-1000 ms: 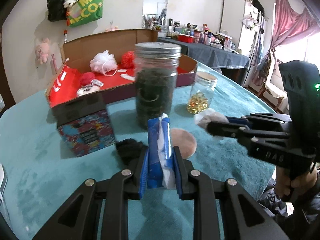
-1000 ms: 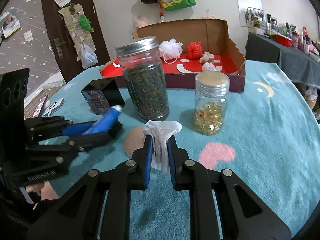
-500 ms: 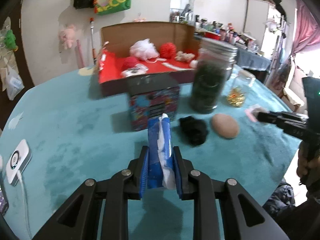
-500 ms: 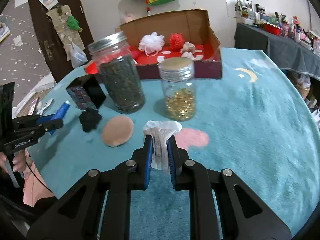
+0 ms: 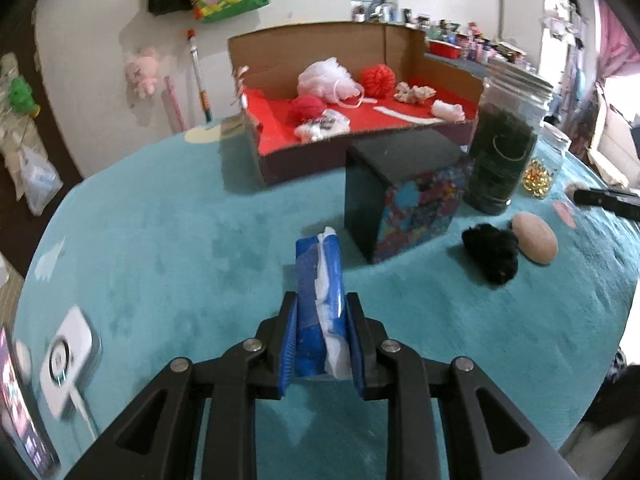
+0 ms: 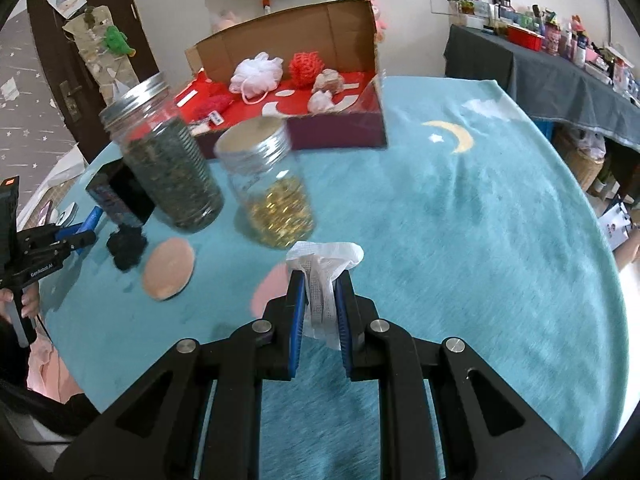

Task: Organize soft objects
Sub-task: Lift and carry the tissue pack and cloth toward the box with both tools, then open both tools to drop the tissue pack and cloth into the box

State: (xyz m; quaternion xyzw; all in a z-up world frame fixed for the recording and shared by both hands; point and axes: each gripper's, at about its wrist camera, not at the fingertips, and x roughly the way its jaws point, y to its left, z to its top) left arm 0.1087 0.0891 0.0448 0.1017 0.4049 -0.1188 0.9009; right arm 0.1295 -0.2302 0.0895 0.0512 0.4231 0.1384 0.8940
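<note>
Here the left gripper (image 5: 322,320) was clamped on a blue plastic pack with white tissue showing along its open edge (image 5: 320,296), held upright between the blue pads above the teal plush tablecloth (image 5: 180,220). The right gripper (image 6: 320,300) was pinched tight on a crumpled white tissue with a dotted surface (image 6: 322,276), whose top spread out above the jaws. On the cloth near the pack stood a black box with a colourful patterned side (image 5: 404,196), and just right of it lay a black fuzzy clump (image 5: 492,252) touching or almost touching a round peach-coloured sponge pad (image 5: 534,238). Behind them stood a tall glass jar of dark dried leaves with a metal lid (image 6: 160,152) and a shorter glass jar of golden capsules (image 6: 268,184), close together. Farther back sat an open cardboard box with a red inner floor (image 5: 276,128), holding a white mesh bath pouf (image 5: 328,80), a red mesh pouf (image 5: 378,80), a red yarn-like ball (image 5: 306,108) and several small pale soft pieces. A white square charger with a cable (image 5: 68,360) lay near the table's left edge. In the right wrist view a person's hand (image 6: 28,300) held the left gripper's handle at the far left.
</note>
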